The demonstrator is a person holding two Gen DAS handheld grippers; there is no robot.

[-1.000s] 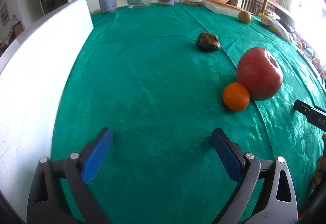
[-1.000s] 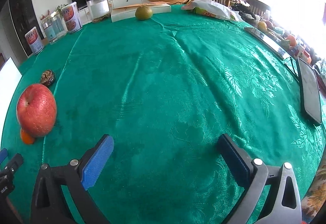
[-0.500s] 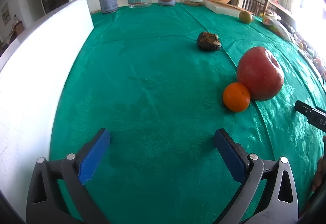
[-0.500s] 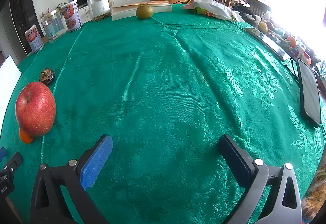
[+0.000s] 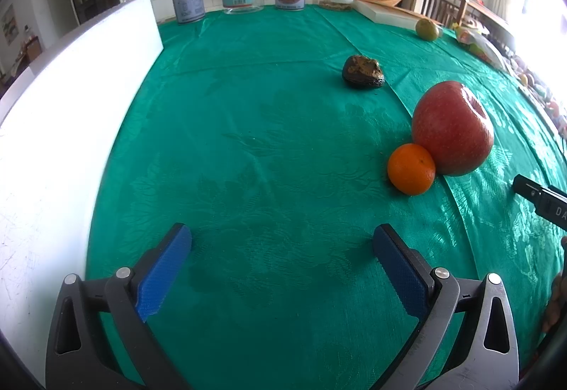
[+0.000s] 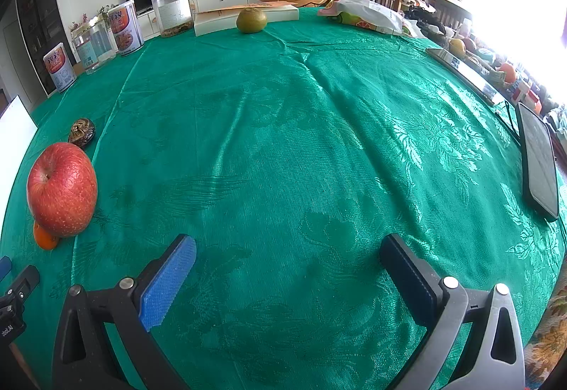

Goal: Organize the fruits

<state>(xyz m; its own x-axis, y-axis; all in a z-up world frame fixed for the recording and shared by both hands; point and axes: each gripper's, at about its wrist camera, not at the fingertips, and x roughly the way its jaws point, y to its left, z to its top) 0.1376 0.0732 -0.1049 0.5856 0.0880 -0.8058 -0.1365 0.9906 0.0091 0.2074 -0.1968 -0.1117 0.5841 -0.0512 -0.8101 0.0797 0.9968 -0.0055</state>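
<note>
Left wrist view: left gripper (image 5: 281, 241) hangs over the green-clothed counter (image 5: 248, 149), jaws spread wide after just opening a little further, nothing between them. Beyond on the right, a small orange (image 5: 411, 169) touches a red apple (image 5: 453, 128); farther back lies a dark wrinkled fruit (image 5: 363, 72). Right gripper (image 6: 287, 252) jaws also stand apart and empty; a green fruit (image 6: 251, 20) sits at the far edge.
</note>
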